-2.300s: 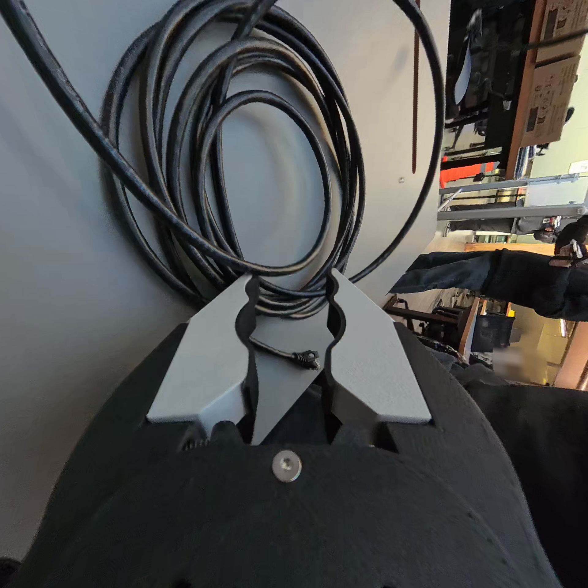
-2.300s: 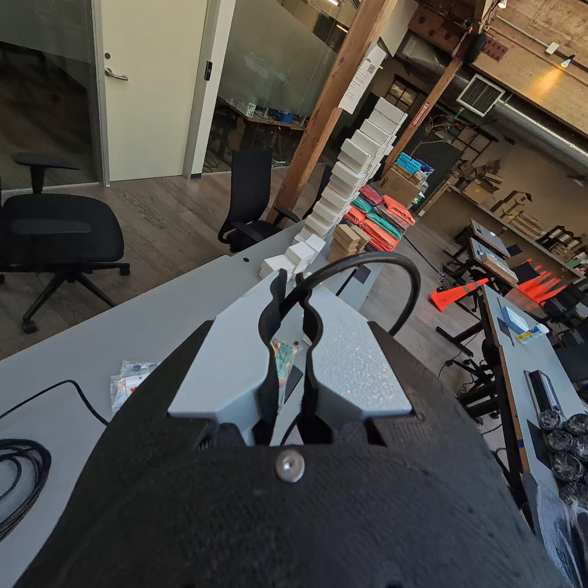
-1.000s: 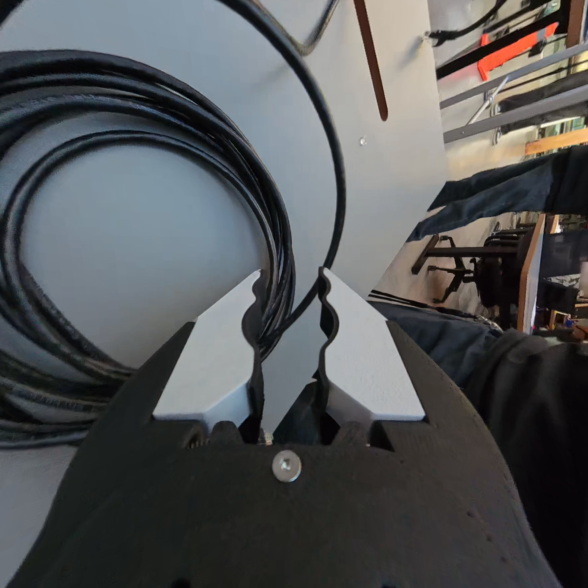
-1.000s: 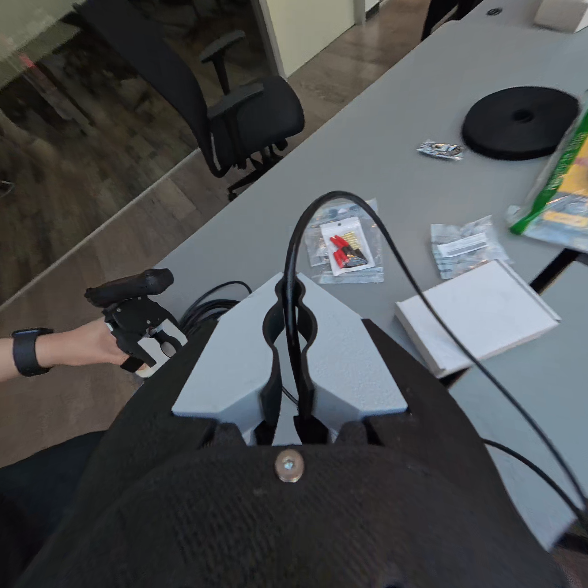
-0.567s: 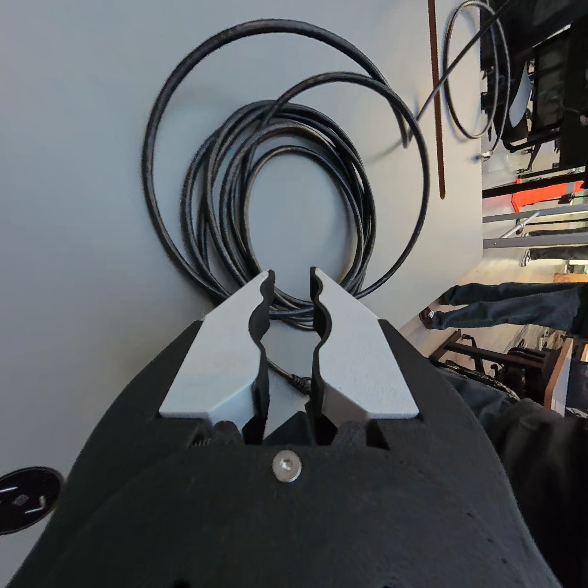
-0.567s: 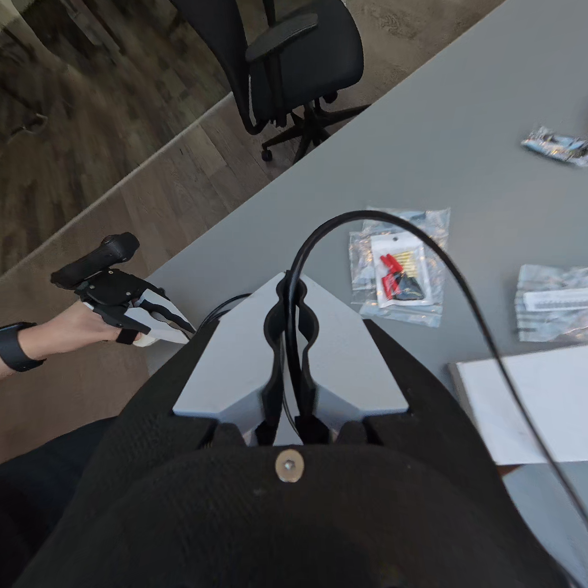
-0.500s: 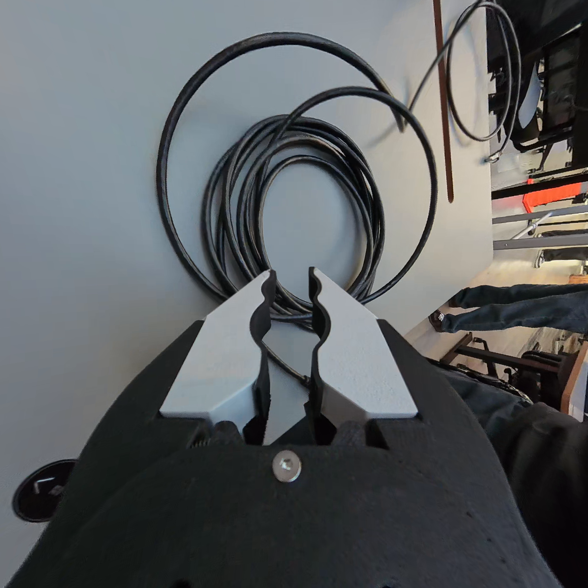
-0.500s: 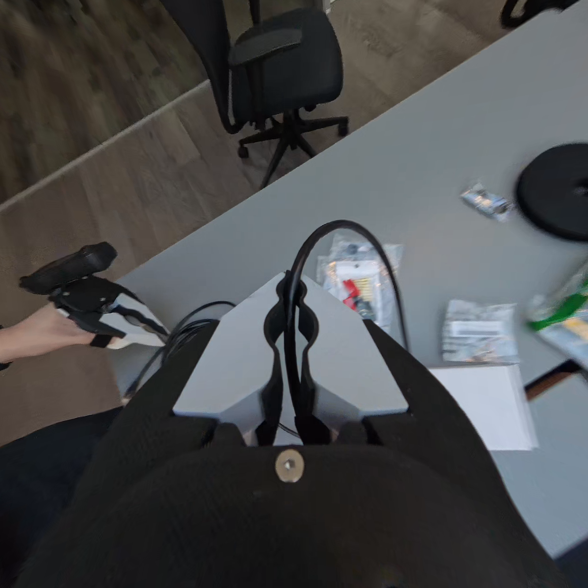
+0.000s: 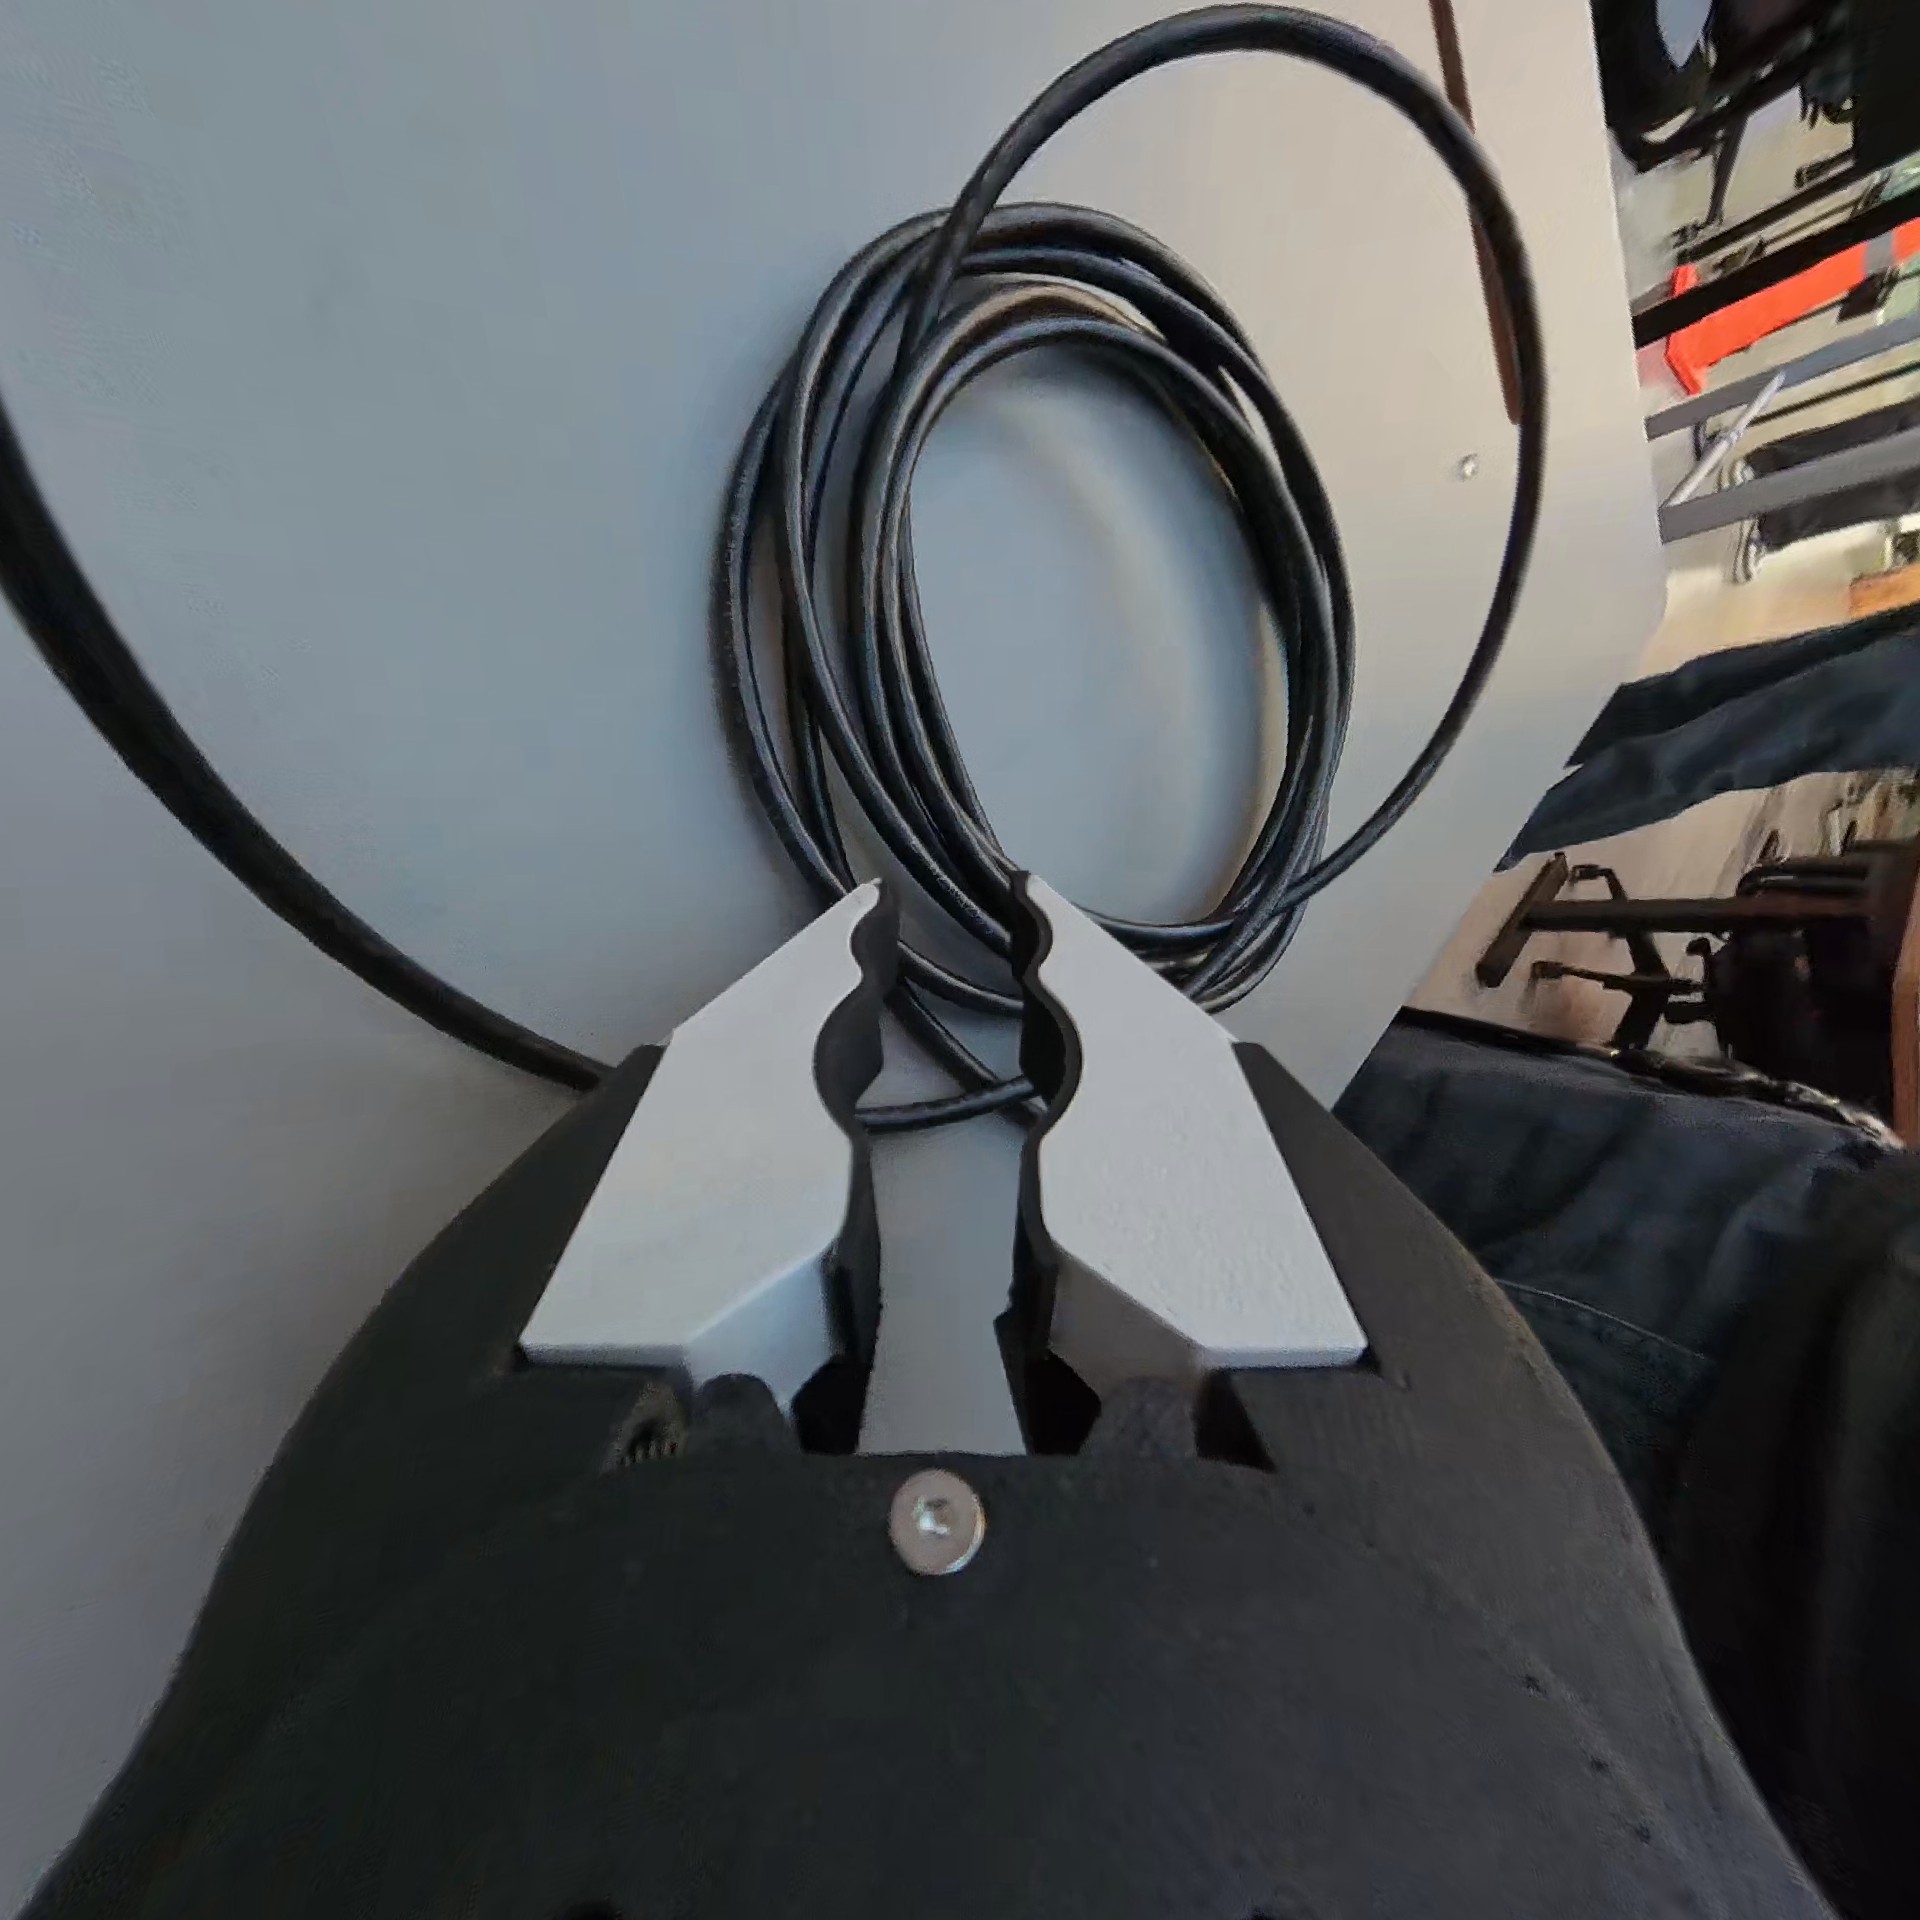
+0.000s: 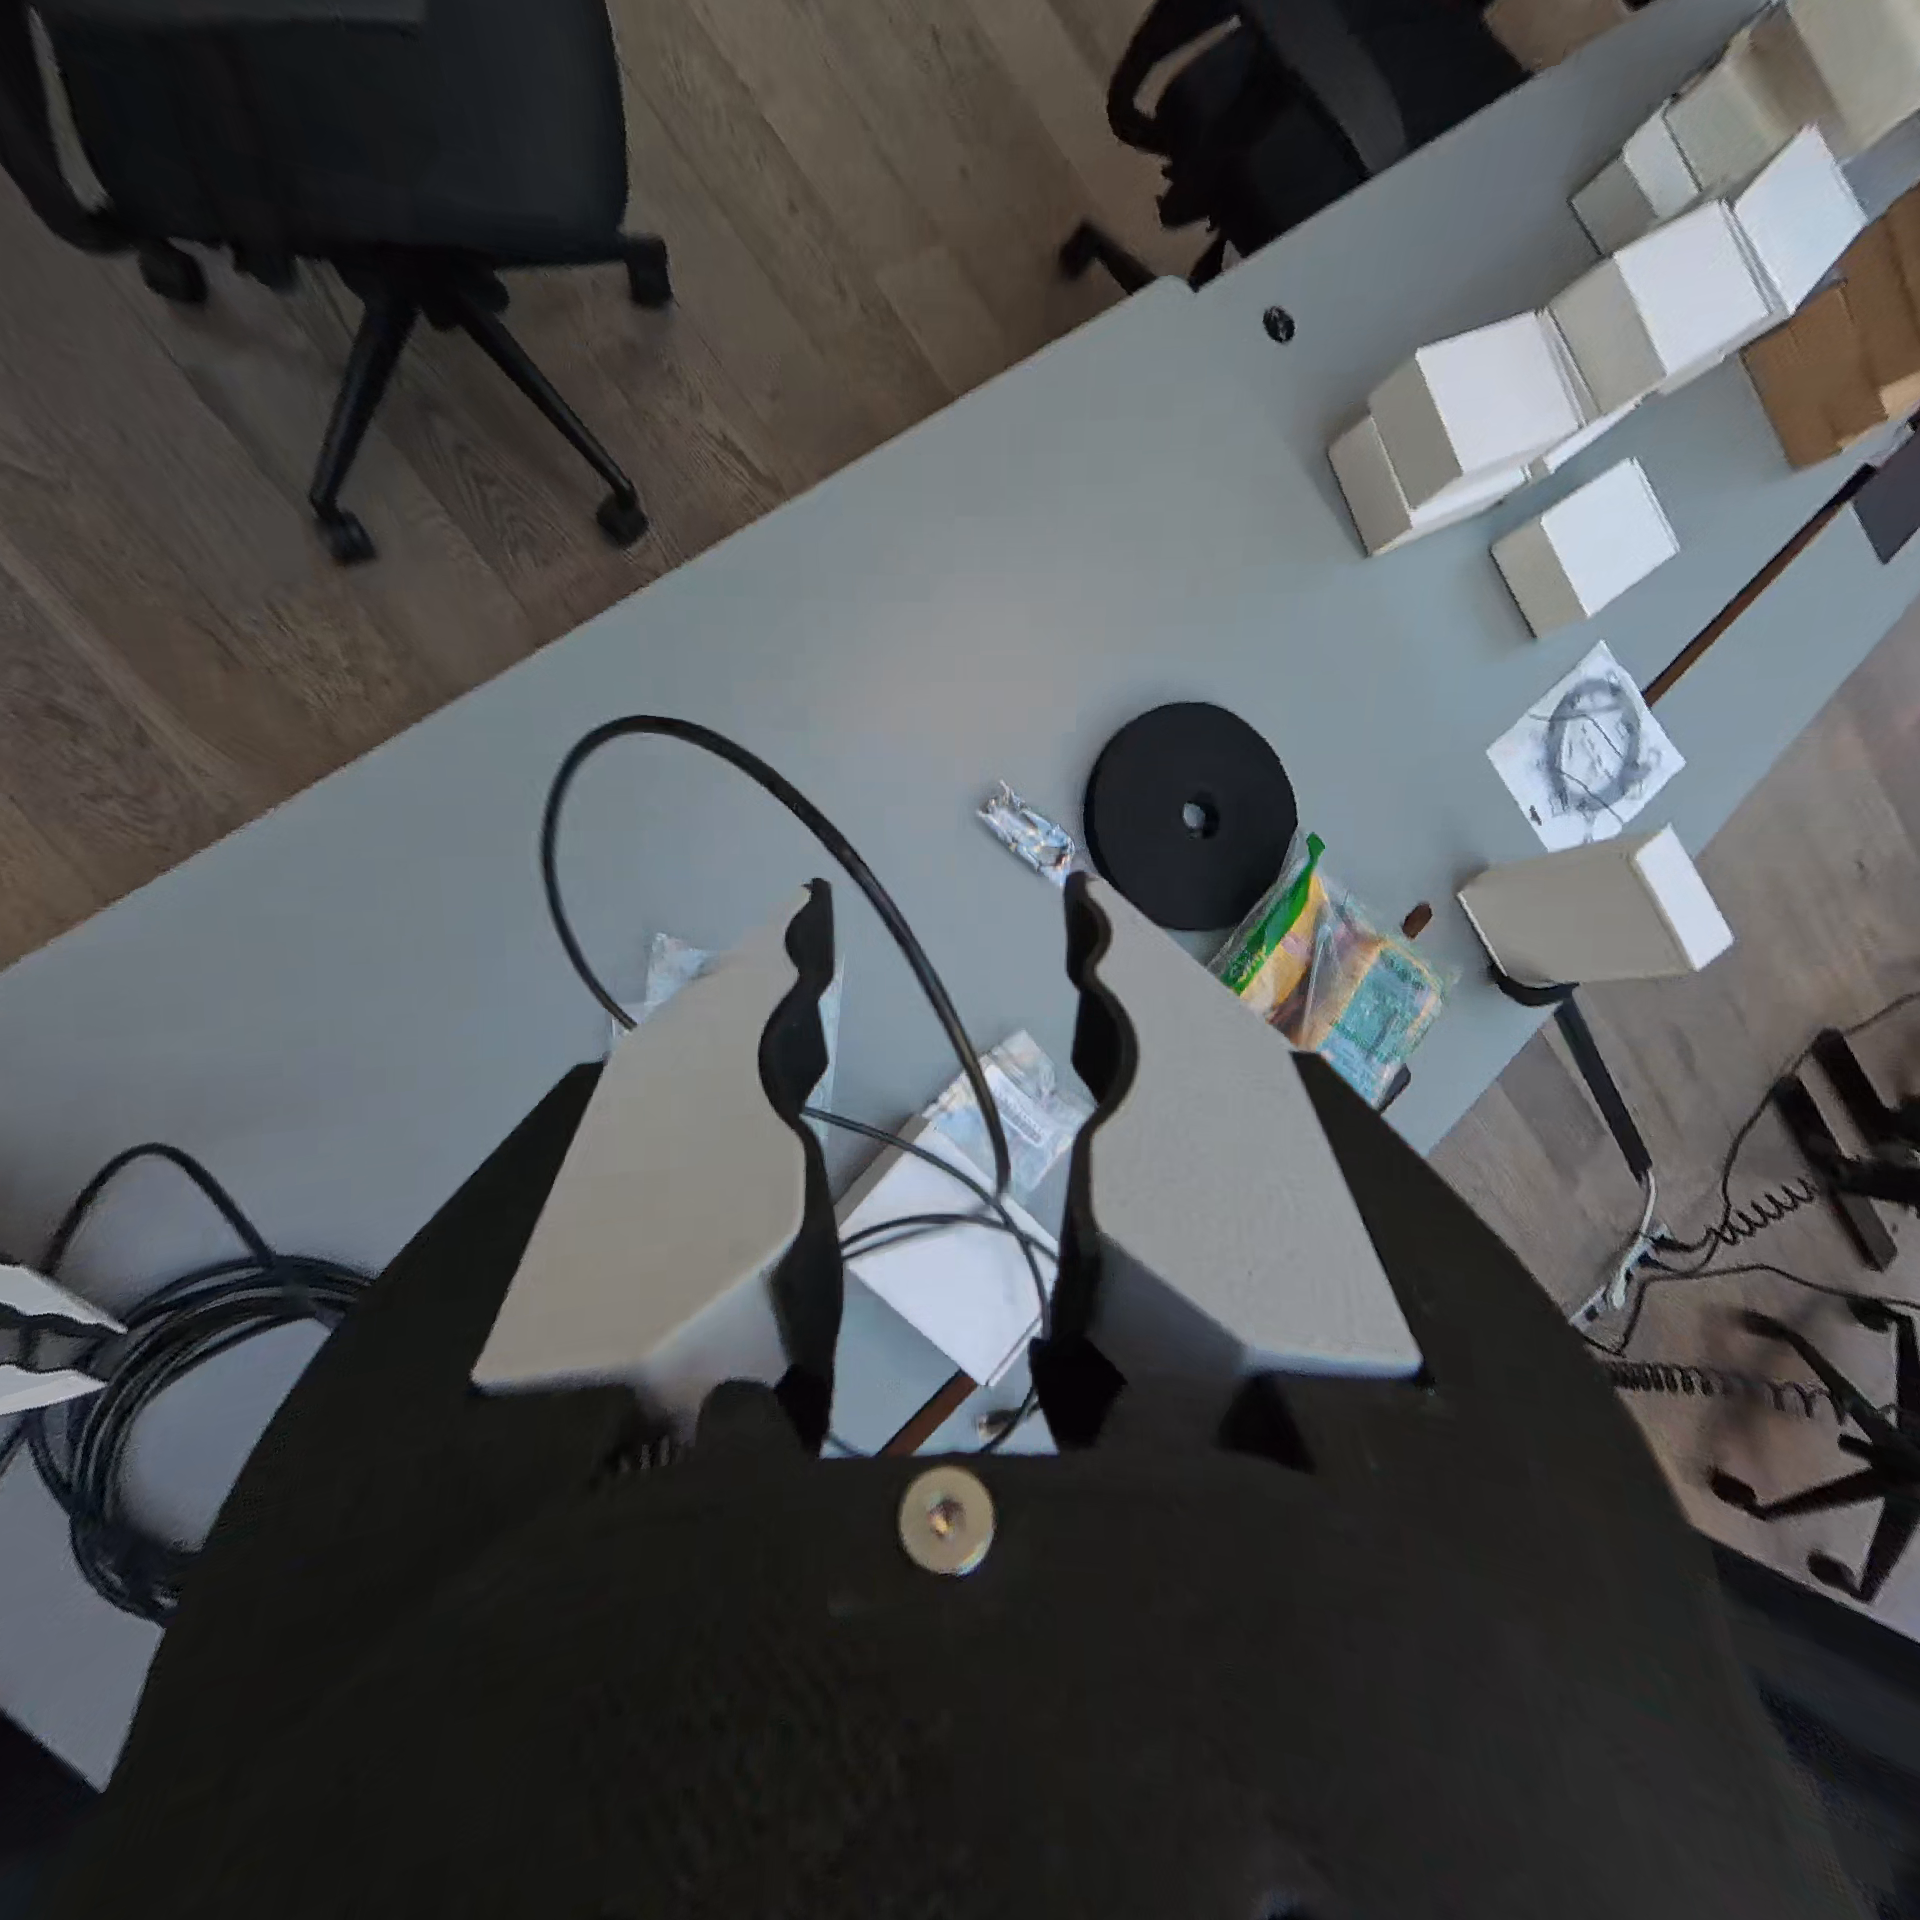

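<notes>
A black cable lies coiled [image 9: 790, 540] on the grey table [image 9: 364, 520], with one wider loose loop [image 9: 1496, 260] standing out from it. My left gripper [image 9: 951, 894] is open at the coil's near edge, and a few strands run between its fingers. My right gripper [image 10: 948, 894] is open and empty, high above the table [image 10: 935, 582]. A loose cable loop [image 10: 644, 722] arcs below it and passes behind its fingers. The coil [image 10: 135, 1361] and the left gripper [image 10: 99, 1351] show at the left edge of the right wrist view.
On the table are a black disc [image 10: 1190, 816], a green packet [image 10: 1320, 966], small plastic bags [image 10: 1023, 831], a flat white box [image 10: 956, 1288] and several white boxes [image 10: 1475, 416]. Office chairs [image 10: 343, 156] stand on the wood floor beyond the far edge. A person's dark-clothed leg [image 9: 1714, 717] shows to the right in the left wrist view. The gap from one gripper's tips to the other's is roughly 60 cm.
My right gripper has opened and let go of the cable, and has drawn back higher over the table. My left gripper has moved in on the coil, which now looks larger.
</notes>
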Demonstrator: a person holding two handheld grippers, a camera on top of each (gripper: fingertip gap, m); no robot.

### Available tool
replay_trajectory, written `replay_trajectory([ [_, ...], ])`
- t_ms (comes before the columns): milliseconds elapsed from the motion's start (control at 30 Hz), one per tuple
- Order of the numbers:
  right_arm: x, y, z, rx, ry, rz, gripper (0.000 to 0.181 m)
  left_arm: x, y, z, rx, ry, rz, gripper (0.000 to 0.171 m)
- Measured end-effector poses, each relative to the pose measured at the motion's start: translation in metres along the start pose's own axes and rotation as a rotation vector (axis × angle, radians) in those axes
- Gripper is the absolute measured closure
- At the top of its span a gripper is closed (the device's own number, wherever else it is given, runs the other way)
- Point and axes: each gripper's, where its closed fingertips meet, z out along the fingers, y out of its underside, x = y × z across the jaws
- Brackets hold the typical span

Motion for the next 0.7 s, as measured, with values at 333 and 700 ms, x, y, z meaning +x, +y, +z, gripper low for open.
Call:
replay_trajectory([
  [333,-0.272,0.33,0.014,-0.108,-0.081,0.405,0.132,-0.071,-0.016,-0.058,0.053,-0.124,-0.004,0.132],
  [700,-0.331,0.473,0.102,-0.429,0.043,0.646,0.087,-0.083,-0.062,-0.004,-0.113,-0.116,0.115,0.169],
])
